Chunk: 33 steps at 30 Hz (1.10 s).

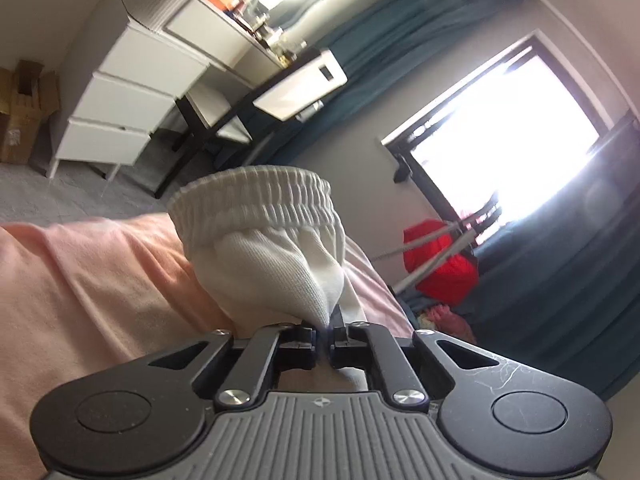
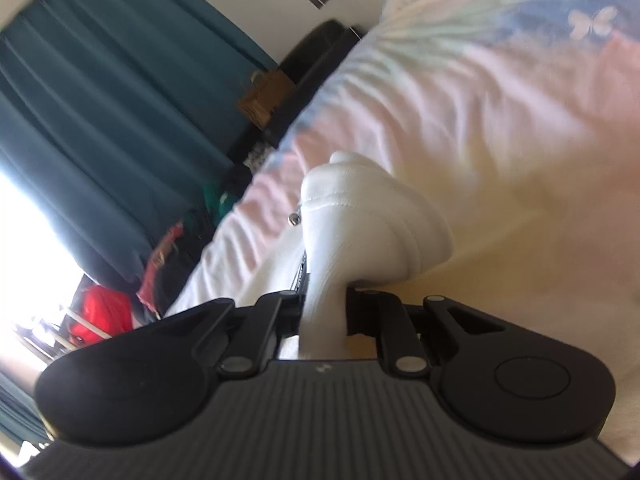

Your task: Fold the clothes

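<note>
Bedroom, pink bedding [image 1: 80, 280] beneath. Left gripper [image 1: 330, 330] pinching white sock [image 1: 272, 236] tight; right gripper [image 2: 324, 304] clamped on white cloth [image 2: 360, 216]. Fold probably barely begun, nothing laid flat yet.

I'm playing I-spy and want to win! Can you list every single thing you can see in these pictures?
white garment: one, white with a ribbed elastic band, held up over the bed
bed cover: one, pink with pastel print, under the garment
drawer unit: one, white, by the far wall
curtains: teal, beside the window
window: one, bright
red bag: one, on the floor below the window
cardboard box: brown, in the corner
left gripper: black, shut on the garment
right gripper: black, shut on the garment
</note>
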Tool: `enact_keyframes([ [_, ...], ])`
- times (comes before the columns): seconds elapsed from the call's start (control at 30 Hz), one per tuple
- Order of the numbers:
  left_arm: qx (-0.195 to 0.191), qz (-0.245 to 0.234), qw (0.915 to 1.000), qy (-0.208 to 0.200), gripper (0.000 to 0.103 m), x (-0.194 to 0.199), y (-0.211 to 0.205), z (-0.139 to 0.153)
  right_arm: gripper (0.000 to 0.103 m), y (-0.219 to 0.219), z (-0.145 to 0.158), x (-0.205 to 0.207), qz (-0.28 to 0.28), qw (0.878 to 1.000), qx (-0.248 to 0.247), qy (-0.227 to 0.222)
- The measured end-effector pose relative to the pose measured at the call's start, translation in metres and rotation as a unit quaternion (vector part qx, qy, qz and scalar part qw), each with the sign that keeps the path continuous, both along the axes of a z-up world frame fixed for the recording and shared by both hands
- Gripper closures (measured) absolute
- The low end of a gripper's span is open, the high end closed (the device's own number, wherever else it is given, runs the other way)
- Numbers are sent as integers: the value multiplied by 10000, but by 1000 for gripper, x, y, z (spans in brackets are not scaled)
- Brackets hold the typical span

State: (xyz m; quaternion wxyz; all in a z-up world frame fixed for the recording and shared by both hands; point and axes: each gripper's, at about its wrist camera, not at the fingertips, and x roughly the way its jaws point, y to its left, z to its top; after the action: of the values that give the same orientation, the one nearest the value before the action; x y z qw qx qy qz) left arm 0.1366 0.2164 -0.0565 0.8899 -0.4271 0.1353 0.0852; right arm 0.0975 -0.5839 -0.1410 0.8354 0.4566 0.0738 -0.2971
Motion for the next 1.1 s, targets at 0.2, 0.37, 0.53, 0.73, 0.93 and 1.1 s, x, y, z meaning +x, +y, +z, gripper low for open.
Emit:
enact_keyframes([
  [0.2,-131,44,9993,-335,98,-37,23,22,92,3,23,-35,154,9995,-121,-236],
  [0.37,-498,-248,9984,120,97,-42,38,20,92,4,28,-59,114,9991,234,-330],
  [0.53,-815,-401,9938,636,93,-40,57,-6,92,-1,4,-72,-22,9960,888,-39],
  [0.73,-1093,-470,9890,882,55,-36,65,-21,92,-2,-10,-78,-86,9920,1259,-45],
  [0.93,-699,-567,9914,954,52,-23,54,-25,88,-6,-24,-73,65,9897,1429,-18],
  [1.1,-233,-607,9914,1134,52,-2,48,-34,41,-14,-46,-65,332,9792,1978,-320],
])
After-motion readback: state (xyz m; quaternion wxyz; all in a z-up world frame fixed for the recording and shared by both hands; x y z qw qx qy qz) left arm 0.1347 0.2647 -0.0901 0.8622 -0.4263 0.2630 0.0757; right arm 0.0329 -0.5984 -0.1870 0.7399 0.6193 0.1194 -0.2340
